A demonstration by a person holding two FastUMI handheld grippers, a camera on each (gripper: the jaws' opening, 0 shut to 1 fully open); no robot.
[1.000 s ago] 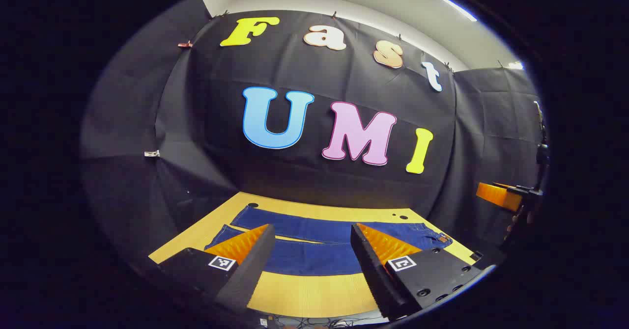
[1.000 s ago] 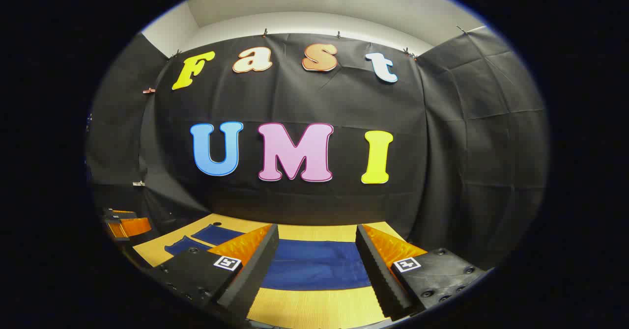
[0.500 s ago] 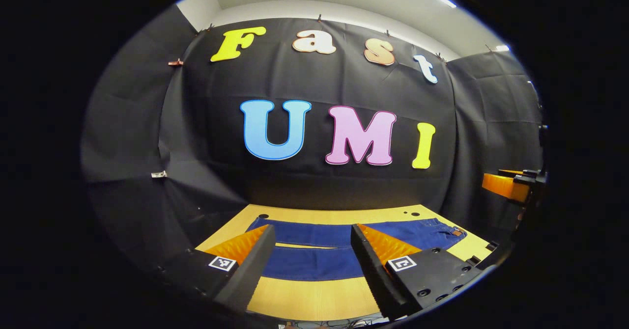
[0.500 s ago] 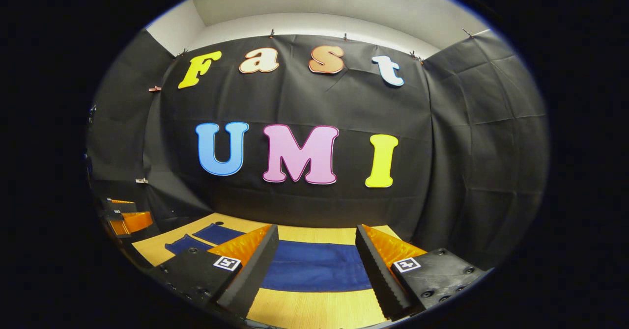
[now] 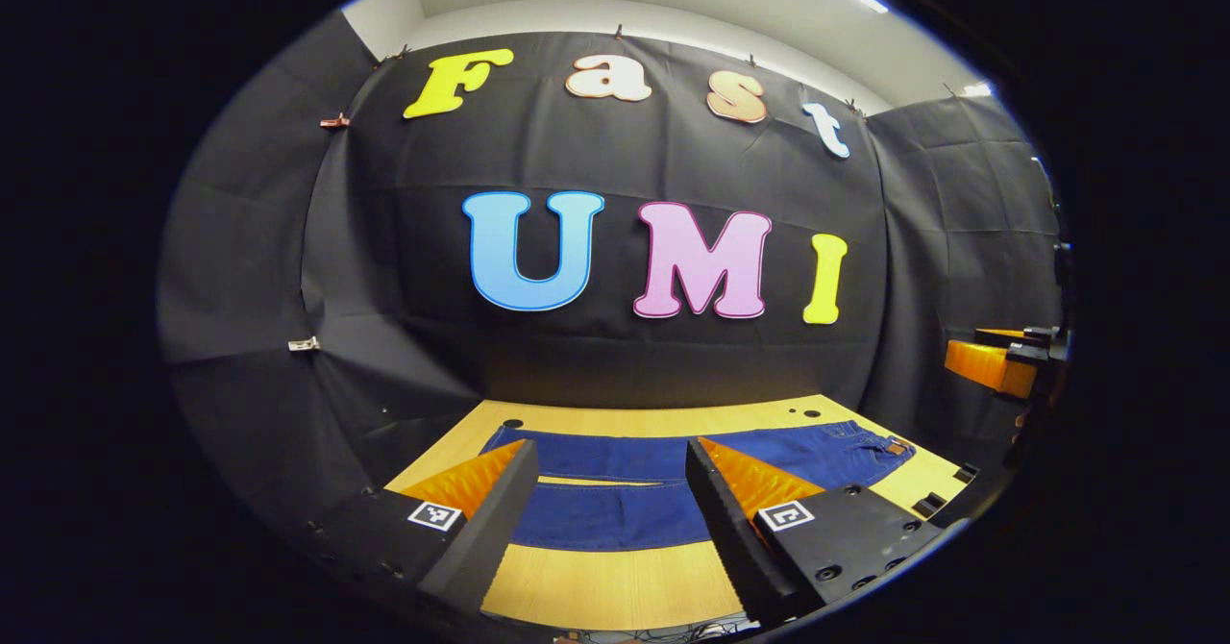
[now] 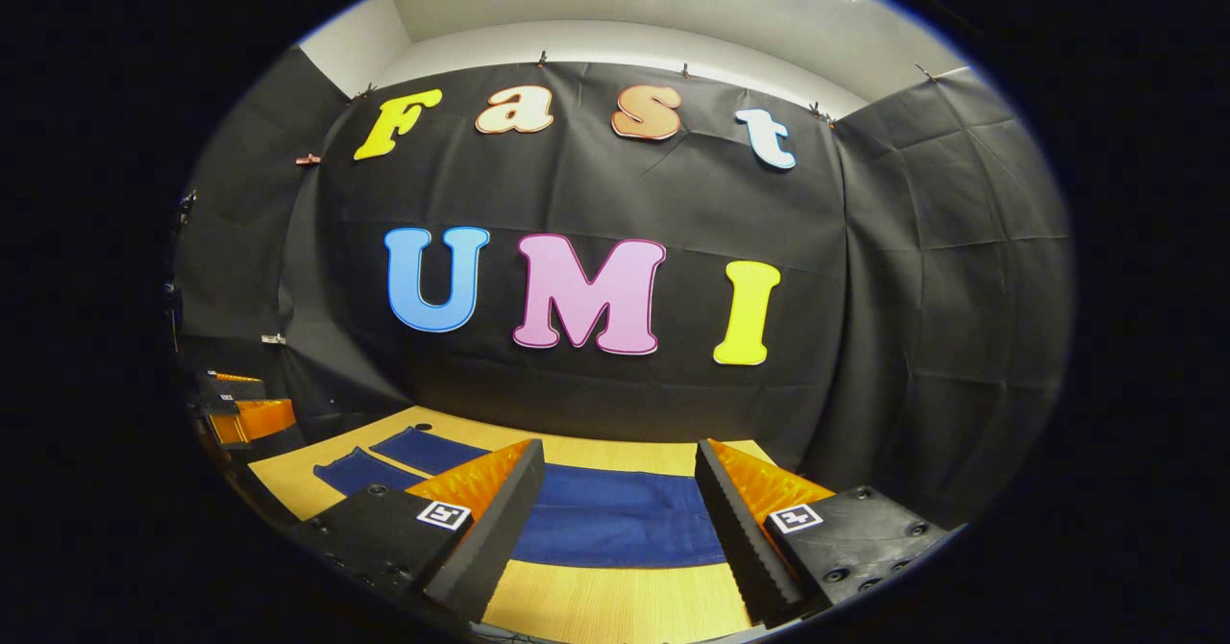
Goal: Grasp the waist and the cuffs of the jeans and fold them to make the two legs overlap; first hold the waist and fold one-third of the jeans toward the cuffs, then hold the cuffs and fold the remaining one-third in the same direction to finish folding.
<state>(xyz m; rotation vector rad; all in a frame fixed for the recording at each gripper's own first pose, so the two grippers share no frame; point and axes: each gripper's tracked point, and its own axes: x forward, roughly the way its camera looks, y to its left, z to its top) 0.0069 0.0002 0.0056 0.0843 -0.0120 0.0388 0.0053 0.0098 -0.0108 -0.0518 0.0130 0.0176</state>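
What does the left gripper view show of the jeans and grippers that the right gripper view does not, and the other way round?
Left gripper view: the waist end of the jeans, and the right gripper far off at the side. Right gripper view: the two cuffs, lying apart, and the left gripper far off. Both: the camera's own gripper held open above the unfolded jeans on the table.
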